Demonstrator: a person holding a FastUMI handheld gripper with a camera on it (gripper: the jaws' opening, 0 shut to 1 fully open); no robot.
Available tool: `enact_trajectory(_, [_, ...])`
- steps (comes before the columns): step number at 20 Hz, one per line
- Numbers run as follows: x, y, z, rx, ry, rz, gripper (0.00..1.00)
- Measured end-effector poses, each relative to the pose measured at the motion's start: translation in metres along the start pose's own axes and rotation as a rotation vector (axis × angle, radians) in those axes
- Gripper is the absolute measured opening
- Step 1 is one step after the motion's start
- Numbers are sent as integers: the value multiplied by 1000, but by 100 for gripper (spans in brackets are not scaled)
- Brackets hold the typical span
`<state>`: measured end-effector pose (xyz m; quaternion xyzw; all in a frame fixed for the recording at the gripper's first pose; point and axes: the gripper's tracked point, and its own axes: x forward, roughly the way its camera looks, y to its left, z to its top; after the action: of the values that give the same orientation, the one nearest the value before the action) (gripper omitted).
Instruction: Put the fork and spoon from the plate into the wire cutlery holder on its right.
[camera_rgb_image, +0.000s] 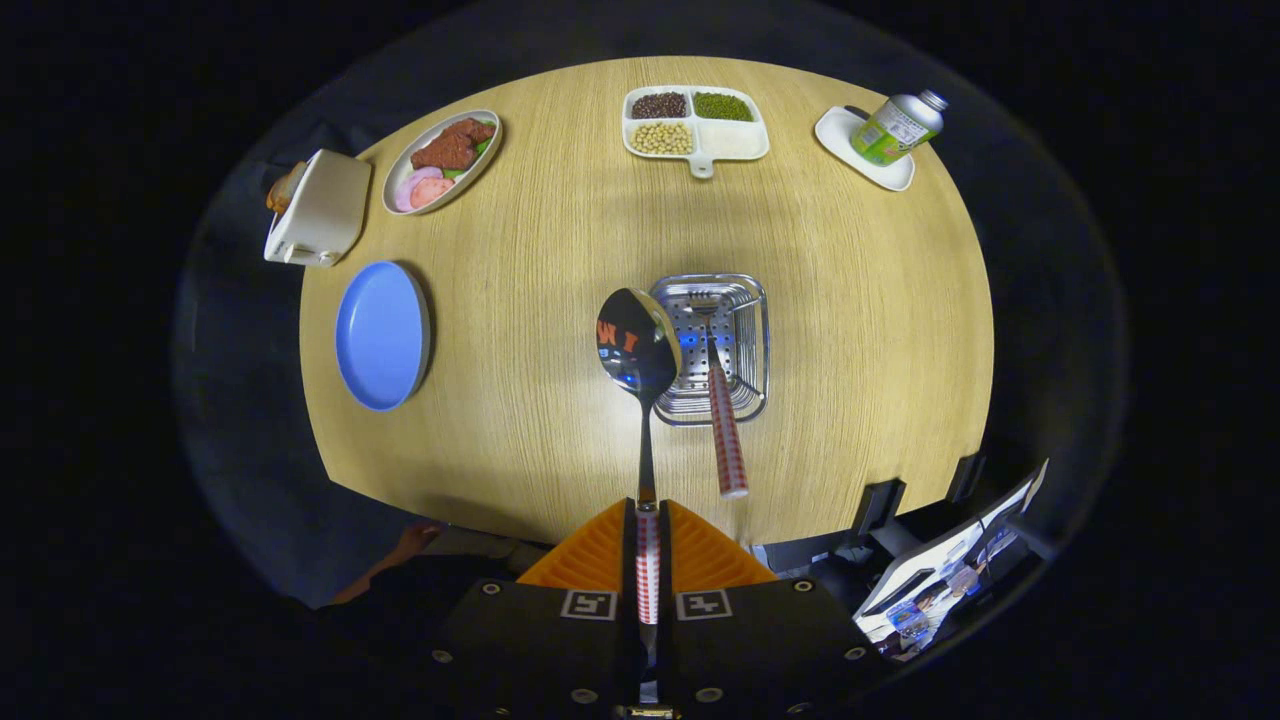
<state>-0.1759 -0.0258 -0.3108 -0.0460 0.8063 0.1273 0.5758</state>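
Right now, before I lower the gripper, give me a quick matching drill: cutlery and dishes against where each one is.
Things:
1. shiny metal spoon
2. fork with checked handle
3. round blue plate
4. white divided tray

Places:
A. standing in the wire cutlery holder
B. bare, left of the holder
C. far side, holding beans
D. clamped in the gripper

Pairs: 1-D, 2-A, 3-B, 4-C

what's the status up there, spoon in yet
Gripper jaws shut on spoon handle, bowl held above the holder's near-left rim. Fork already standing in wire cutlery holder. Blue plate bare. Nothing blocking the drop.
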Motion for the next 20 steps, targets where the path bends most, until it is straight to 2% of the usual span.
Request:
enact_trajectory(8, [20,-24,-4,-24,96,-40,7])
enact_trajectory(12, [26,-29,-8,-78,154,-59,7])
enact_trajectory(18, [21,-39,-3,-155,244,-104,7])
enact_trajectory(20, [20,-35,-2,-149,279,-94,7])
